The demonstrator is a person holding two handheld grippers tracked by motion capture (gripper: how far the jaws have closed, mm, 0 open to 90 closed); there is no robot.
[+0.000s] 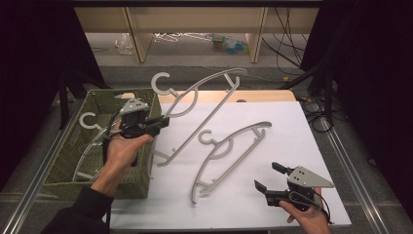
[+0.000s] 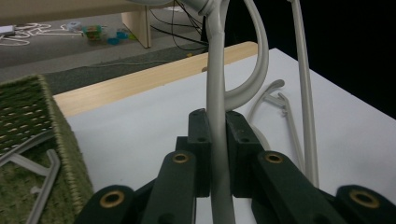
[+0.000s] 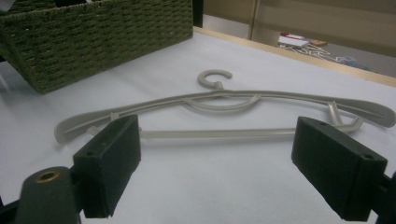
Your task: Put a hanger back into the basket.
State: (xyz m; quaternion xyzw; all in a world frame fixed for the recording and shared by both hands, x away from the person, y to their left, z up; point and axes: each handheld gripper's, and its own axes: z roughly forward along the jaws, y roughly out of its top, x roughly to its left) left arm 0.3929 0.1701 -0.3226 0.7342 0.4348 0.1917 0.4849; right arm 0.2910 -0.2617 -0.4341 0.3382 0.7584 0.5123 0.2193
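Grey hanger [image 1: 195, 105] up off the desk [image 1: 292, 136], tilted over the far left corner beside the green basket [image 1: 146, 175], left claw [image 1: 163, 122] clamped on its arm. A second hanger [image 1: 229, 151] lies mid-desk. Right claw [image 1: 267, 176] sits wide open, empty, near the front edge.

White-topped table [image 1: 311, 146] with wooden edge, grey floor [image 1: 195, 61], pale wooden shelf legs [image 1: 138, 41], dark surroundings

Matt grey plastic hangers [image 1: 229, 151], a rough woven green basket [image 1: 104, 100], a smooth white tabletop [image 1: 292, 141].
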